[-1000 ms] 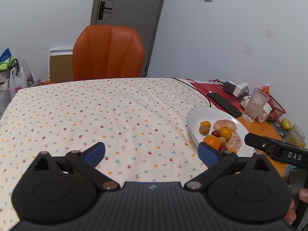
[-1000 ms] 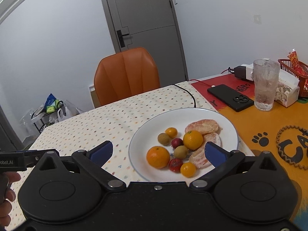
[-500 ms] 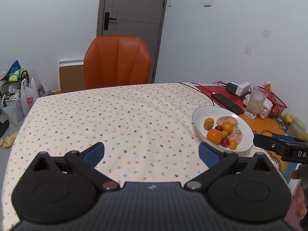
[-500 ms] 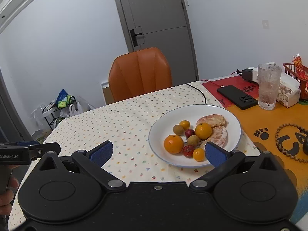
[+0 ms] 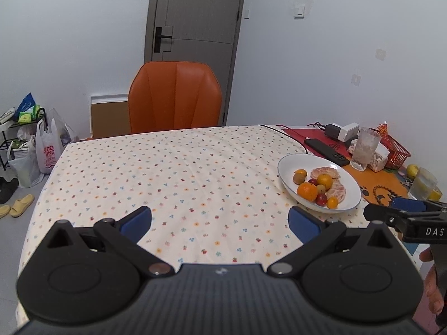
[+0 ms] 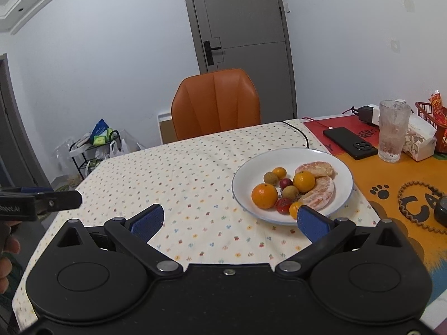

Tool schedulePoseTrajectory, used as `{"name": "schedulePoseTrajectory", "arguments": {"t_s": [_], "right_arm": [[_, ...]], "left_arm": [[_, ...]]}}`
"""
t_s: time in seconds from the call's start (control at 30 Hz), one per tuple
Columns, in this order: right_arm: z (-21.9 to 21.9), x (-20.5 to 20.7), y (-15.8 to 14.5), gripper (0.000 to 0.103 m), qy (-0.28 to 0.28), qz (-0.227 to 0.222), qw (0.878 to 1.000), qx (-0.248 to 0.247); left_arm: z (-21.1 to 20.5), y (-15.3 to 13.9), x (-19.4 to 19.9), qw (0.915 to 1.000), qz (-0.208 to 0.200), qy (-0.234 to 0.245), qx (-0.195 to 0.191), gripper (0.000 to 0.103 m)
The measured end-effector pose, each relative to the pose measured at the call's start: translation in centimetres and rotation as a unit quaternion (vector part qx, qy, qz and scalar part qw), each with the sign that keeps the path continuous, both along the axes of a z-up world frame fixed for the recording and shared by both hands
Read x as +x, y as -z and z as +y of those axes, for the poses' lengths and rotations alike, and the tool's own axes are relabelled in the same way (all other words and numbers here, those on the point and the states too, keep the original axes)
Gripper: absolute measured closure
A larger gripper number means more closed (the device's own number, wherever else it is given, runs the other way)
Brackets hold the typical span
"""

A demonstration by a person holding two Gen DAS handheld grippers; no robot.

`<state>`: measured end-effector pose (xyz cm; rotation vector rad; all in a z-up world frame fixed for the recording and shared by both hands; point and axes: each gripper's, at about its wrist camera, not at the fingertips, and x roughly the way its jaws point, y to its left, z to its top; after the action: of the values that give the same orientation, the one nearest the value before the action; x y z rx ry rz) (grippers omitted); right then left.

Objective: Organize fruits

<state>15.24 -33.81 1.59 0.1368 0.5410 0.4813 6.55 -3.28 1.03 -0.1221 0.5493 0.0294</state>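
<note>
A white plate (image 6: 339, 167) on the flowered tablecloth holds several fruits: an orange (image 6: 264, 196), a smaller orange (image 6: 304, 181), peeled citrus halves (image 6: 321, 192), small red and brown fruits. In the left wrist view the plate (image 5: 349, 180) lies at the right. My left gripper (image 5: 219, 222) is open and empty above the cloth, left of the plate. My right gripper (image 6: 227, 220) is open and empty, just short of the plate's near rim.
An orange chair (image 5: 174, 100) stands behind the table. Right of the plate are a black phone (image 6: 350, 142), a glass (image 6: 394, 131), a tissue box (image 6: 420, 141) and a red basket (image 6: 435, 128). Bags and a rack (image 5: 30, 145) stand on the floor at the left.
Both grippers have pulled back and up from the table; the plate looks smaller and farther. Both stay open and empty.
</note>
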Motion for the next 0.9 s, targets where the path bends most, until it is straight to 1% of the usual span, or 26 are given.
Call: {"name": "schedulePoseTrajectory", "arguments": {"t_s": [0.27,0.5,0.73,0.9], "right_arm": [[-0.4,-1.8,0.1,0.000,-0.011,0.000,1.000,0.007],[-1.2,-4.1,-1.1,0.000,-0.033,-0.014,0.999,0.004],[-1.8,-5.5,-1.9,0.000,-0.036,0.005,0.999,0.017],[-2.1,-7.2,-2.1,0.000,-0.042,0.002,0.999,0.023]], "left_arm": [[0.4,-0.2,-2.3,0.9998,-0.001,-0.017,0.008,0.000],[0.3,-0.5,-4.9,0.9997,-0.005,-0.018,0.018,0.000],[1.0,-1.0,-6.8,0.9995,-0.009,-0.023,0.018,0.000],[1.1,-0.9,-7.9,0.9994,-0.010,-0.025,0.022,0.000]]}}
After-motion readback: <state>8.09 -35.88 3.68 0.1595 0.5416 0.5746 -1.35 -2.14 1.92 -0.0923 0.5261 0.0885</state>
